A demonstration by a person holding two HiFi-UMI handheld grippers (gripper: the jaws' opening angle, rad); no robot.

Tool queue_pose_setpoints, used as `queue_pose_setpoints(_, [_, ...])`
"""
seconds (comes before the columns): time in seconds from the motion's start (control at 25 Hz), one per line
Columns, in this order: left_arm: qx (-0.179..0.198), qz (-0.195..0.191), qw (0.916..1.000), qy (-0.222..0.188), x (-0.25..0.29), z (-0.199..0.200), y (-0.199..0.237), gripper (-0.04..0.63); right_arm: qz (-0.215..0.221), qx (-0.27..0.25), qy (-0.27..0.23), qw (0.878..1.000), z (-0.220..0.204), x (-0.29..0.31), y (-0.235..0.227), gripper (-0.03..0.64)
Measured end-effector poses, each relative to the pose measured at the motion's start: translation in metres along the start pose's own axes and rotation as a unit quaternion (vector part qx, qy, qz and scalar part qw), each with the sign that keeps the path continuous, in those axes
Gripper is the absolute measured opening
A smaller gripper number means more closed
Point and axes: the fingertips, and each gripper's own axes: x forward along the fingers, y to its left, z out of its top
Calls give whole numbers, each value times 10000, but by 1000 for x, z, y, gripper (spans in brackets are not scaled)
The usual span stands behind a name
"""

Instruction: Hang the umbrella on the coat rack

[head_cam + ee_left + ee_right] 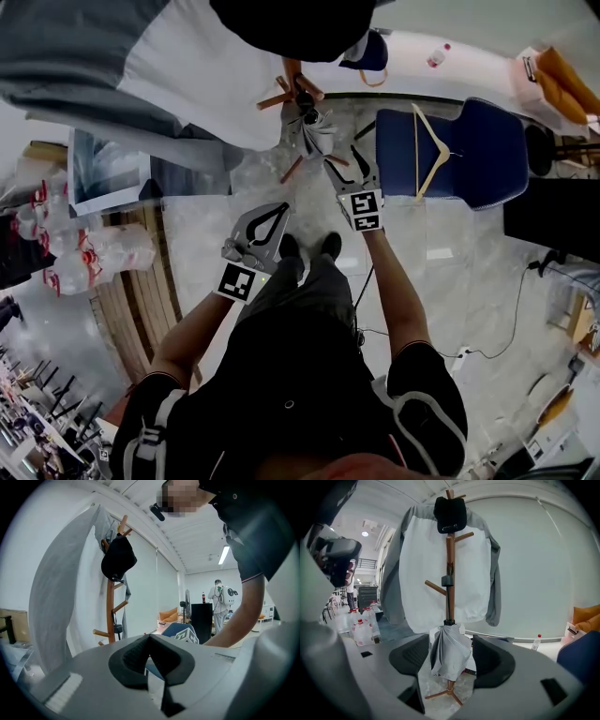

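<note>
The grey umbrella point(449, 651) seems to hang folded against the coat rack point(450, 550) post, below a side peg. The right gripper point(451, 660) has its jaws apart on either side of the loose canopy. The left gripper point(149, 638) has its jaws together, empty. A pinch on slack fabric alone could slip or tug the umbrella off the rack.

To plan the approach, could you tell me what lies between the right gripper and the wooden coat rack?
A folded grey fabric umbrella, before the rack's pole; the right gripper view shows it.
</note>
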Motion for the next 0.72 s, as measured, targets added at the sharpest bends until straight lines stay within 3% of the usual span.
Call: queue_pose_setpoints(0.72, [-34,139,9997,-181,-12,33,-4,0,-290,84,-479,9984,94,-105,1,46])
